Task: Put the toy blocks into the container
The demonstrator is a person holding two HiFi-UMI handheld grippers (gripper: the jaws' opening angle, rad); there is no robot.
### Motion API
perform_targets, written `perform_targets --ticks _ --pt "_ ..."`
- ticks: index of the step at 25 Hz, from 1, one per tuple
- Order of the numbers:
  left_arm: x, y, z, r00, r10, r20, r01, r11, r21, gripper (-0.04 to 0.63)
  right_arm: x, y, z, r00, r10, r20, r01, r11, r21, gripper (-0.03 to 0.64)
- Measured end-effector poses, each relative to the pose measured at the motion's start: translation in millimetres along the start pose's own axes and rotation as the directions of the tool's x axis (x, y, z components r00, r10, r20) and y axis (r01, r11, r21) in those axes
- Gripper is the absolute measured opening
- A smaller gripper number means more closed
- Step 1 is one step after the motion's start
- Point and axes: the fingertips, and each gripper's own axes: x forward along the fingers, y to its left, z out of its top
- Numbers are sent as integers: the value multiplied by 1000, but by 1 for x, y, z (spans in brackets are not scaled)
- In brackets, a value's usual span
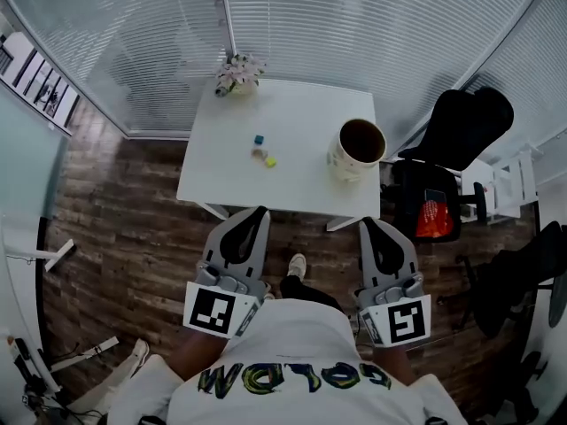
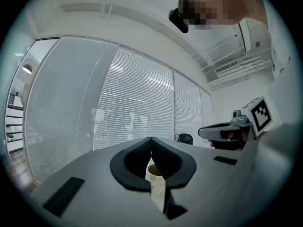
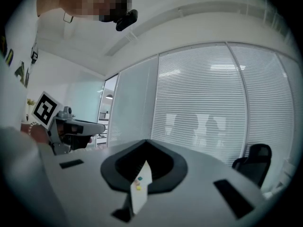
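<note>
The container (image 1: 344, 168) is a cream, round tub standing upright on the right part of the white table (image 1: 301, 104), near its right edge. Its mouth faces up and the inside looks dark brown from above; I cannot tell whether anything lies in it. Through the slit below the tips of my left gripper (image 2: 151, 141) I see its pale wall and dark mouth (image 2: 154, 172).

The toy blocks sit out on the table top, left of the container and apart from it, in a tight little cluster near the middle. There is a blue-green block (image 1: 259, 139) farthest from me, a tan-orange block (image 1: 259, 153) just below it, and a yellow block (image 1: 270, 161) nearest the front edge. They are small cubes, and all three show as tiny coloured specks in the right gripper view.

My left gripper (image 1: 259, 211) and right gripper (image 1: 367, 224) are held side by side in front of my body over the wooden floor, short of the table's near edge. Both pairs of fingers are closed tip to tip with nothing gripped
</note>
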Motion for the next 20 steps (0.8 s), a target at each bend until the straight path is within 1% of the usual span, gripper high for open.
perform_targets --ticks 4,7,10,13,20 --pt "47 -11 -2 1000 8 -2 -8 1000 12 12 12 -53 -4 1000 -17 3 17 1000 0 8" --pt "78 -20 -3 1000 2 -9 -2 1000 23 12 20 -77 -11 1000 -8 -2 8 1000 3 8" --pt "97 -26 -7 1000 6 -18 -5 1000 29 14 28 -92 -18 1000 9 -12 -9 1000 11 8" --pt "110 -27 -14 999 13 -41 -12 1000 17 12 36 -104 -24 999 24 -25 -24 1000 16 8" --pt "136 -11 -17 999 24 -42 -23 999 23 13 61 -116 -34 998 42 -41 -41 999 29 8"
